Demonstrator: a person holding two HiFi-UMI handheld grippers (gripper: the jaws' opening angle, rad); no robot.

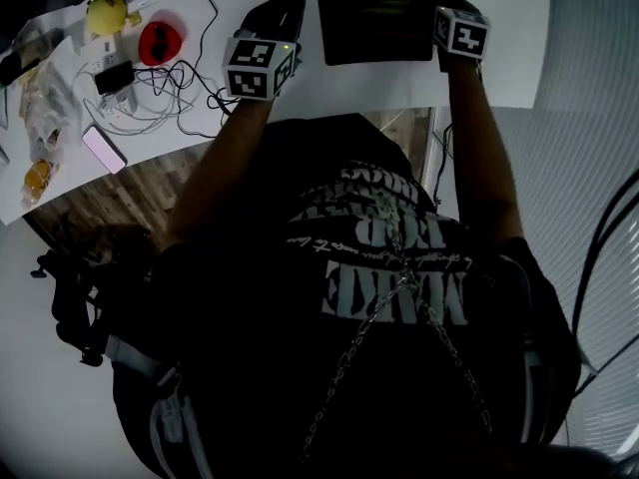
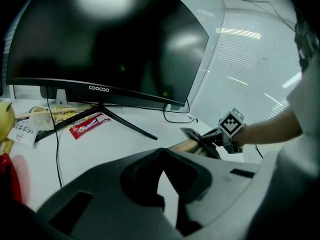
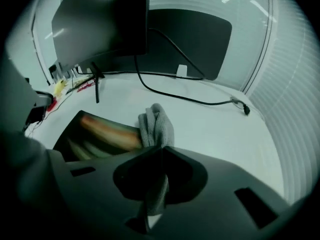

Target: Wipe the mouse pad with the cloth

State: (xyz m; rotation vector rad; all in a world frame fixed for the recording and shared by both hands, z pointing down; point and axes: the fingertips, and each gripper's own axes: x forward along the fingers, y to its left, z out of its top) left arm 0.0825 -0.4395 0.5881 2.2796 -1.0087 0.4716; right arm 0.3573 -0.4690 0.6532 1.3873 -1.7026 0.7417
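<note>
The dark mouse pad [image 1: 374, 18] with orange streaks lies on the white desk, at the top middle of the head view. My right gripper [image 3: 157, 184] is shut on a grey cloth [image 3: 156, 126], whose bunched end rests at the pad's [image 3: 95, 134] right edge. In the left gripper view the right gripper [image 2: 210, 141] and its cloth [image 2: 197, 136] show at the right, over the pad. My left gripper [image 1: 278, 18] hovers left of the pad. Its jaws [image 2: 169, 194] stand nearly together with only a thin slit of desk between them and nothing held.
A curved monitor [image 2: 100, 44] on a splayed stand rises behind the pad, with a red snack packet [image 2: 90, 125] under it. A black cable [image 3: 190, 96] runs across the desk at the back. At the left lie a red object [image 1: 162, 40], tangled cables [image 1: 170, 93] and a phone [image 1: 104, 149].
</note>
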